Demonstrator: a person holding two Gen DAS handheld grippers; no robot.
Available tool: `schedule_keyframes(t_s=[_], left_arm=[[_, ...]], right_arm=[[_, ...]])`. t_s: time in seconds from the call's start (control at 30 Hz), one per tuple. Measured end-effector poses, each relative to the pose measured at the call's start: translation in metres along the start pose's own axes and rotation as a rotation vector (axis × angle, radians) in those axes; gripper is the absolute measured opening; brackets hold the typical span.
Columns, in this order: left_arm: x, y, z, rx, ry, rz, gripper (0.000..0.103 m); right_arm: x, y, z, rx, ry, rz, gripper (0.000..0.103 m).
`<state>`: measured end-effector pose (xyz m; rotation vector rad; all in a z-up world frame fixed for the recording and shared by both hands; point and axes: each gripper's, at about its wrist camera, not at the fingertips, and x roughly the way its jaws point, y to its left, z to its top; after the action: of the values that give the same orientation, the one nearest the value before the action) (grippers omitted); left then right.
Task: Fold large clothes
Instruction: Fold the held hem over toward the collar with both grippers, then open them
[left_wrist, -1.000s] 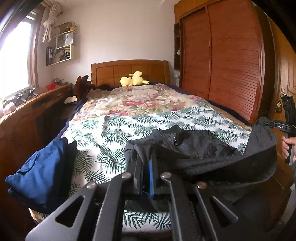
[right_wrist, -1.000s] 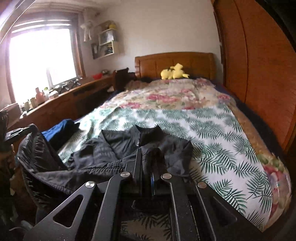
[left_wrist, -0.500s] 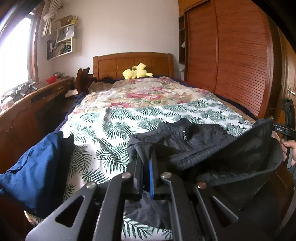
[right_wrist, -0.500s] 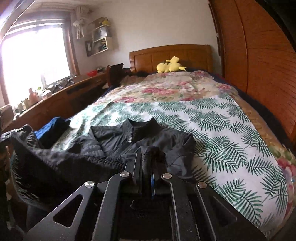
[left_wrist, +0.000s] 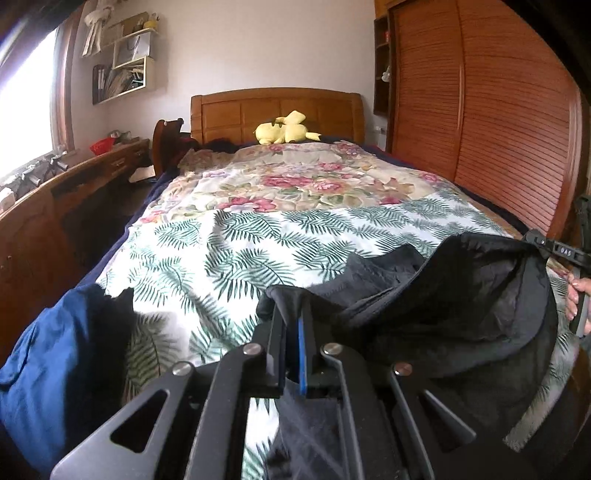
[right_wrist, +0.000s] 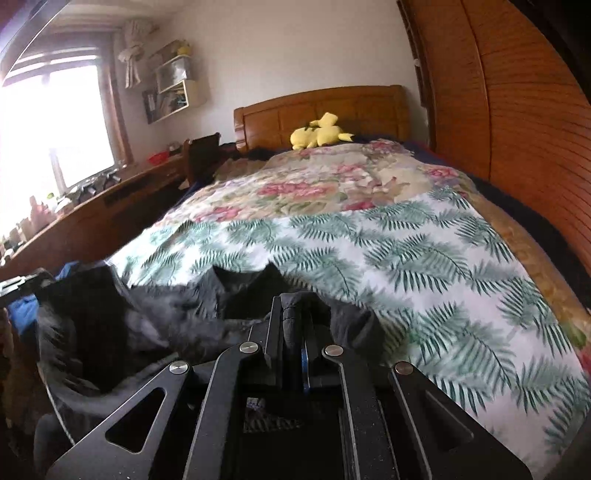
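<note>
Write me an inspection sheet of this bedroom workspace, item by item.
Surface: bed with palm-leaf print sheet over a floral quilt.
Job's things: black zip-up jacket, stretched between both grippers, collar end lying on the sheet.
Clutter: crumpled blue garment at the bed's near left corner; yellow plush toy by the headboard.
Grippers: left gripper shut on the jacket; right gripper shut on the jacket.
Cables: nothing seen.
Surroundings: slatted wooden wardrobe, long wooden desk, wall shelves, bright window.

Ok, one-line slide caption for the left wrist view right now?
Left gripper and right gripper each pinch the black jacket above the leaf-print bedspread.
</note>
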<state>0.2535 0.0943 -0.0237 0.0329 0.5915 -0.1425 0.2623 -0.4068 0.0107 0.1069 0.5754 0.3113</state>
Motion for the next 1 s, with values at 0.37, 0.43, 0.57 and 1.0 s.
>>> schedule_keyframes(t_s=[0.37,0.43,0.57,1.0], left_arm=[[0.052,0.004,0.053,0.021,-0.036,0.033,0.002],[0.063,0.004,0.059,0.029,-0.031,0.032,0.002],[0.088,0.005,0.058,0.035,-0.003,0.021,0.002],[0.113,0.004,0.02,0.041,0.121,-0.03,0.009]], right_arm=[[0.062,-0.018,0.056,0.033,-0.033,-0.074,0.004],[0.074,-0.02,0.061,0.023,-0.025,-0.096,0.004],[0.097,-0.021,0.06,0.0,0.011,-0.143,0.004],[0.134,-0.017,0.03,-0.028,0.164,-0.205,0.008]])
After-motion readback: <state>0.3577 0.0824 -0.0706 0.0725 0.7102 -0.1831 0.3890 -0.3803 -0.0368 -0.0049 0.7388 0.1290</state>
